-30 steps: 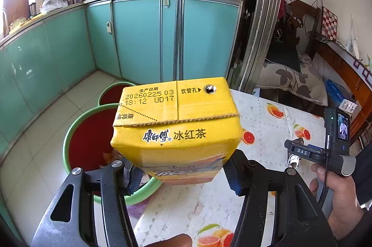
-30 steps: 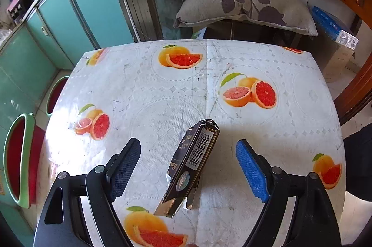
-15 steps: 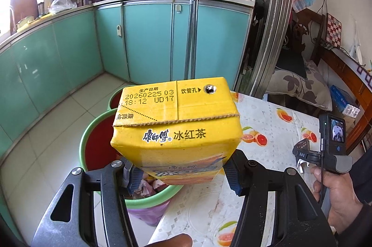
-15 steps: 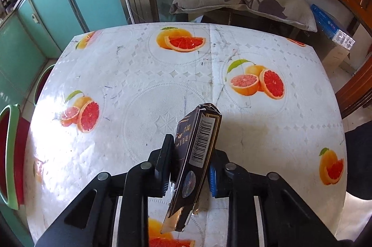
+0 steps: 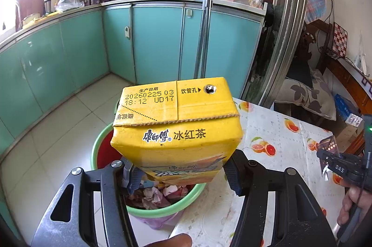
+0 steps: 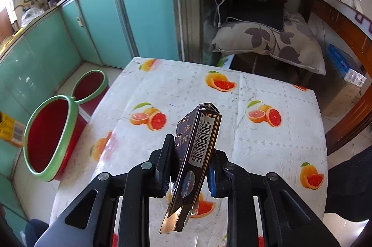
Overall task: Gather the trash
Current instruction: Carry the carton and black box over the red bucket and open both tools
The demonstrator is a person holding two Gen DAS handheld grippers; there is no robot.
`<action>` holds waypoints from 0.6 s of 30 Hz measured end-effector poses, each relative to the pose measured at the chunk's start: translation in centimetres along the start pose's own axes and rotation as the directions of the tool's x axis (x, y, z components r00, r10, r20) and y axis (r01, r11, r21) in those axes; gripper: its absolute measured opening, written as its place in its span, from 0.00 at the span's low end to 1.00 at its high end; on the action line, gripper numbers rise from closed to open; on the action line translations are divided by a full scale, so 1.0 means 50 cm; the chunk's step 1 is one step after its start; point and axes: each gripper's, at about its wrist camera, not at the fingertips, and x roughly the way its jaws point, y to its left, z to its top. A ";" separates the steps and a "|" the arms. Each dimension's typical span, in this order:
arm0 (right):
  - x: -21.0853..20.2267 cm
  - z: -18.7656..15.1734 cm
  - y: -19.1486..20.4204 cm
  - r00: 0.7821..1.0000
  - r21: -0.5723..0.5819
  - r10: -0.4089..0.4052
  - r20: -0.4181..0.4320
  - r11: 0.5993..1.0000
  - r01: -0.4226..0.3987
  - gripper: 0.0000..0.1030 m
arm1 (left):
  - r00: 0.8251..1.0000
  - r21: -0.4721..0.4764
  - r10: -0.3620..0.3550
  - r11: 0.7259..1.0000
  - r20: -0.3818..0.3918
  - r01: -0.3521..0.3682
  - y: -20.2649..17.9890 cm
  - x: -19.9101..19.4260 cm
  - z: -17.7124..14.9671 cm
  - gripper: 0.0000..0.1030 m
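My left gripper [image 5: 179,175] is shut on a yellow iced-tea carton [image 5: 176,128] and holds it in the air above a green-rimmed red trash bin [image 5: 102,147] that holds crumpled trash. My right gripper [image 6: 189,165] is shut on a flattened dark cigarette box [image 6: 195,151] with a barcode, lifted above the fruit-print tablecloth [image 6: 255,149]. The same bin [image 6: 46,137] stands on the floor left of the table in the right wrist view. The right gripper [image 5: 337,165] with its box also shows at the right edge of the left wrist view.
A second green-rimmed bin [image 6: 90,86] stands behind the first. Teal kitchen cabinets [image 5: 158,42] line the far wall with a red-handled mop pole [image 5: 205,21] leaning on them. A leaf-print cushion [image 6: 274,42] and wooden furniture lie beyond the table.
My right gripper closed on the cigarette box and lifted it off the table. My left gripper carried the carton leftward and higher, over the trash bin.
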 end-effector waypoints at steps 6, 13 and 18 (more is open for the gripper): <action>-0.061 -0.012 0.072 0.998 -0.094 0.061 0.030 0.994 -0.057 0.21 | 0.998 -0.028 0.053 0.998 -0.041 -0.055 0.060 0.048 0.021 0.55; -0.094 -0.012 0.151 0.991 -0.169 0.127 0.044 0.979 -0.118 0.21 | 0.985 -0.004 0.124 0.992 -0.121 -0.126 0.094 0.117 0.008 0.56; -0.104 -0.005 0.201 0.986 -0.213 0.155 0.055 0.967 -0.140 0.21 | 0.977 -0.007 0.133 0.991 -0.168 -0.137 0.110 0.139 -0.008 0.58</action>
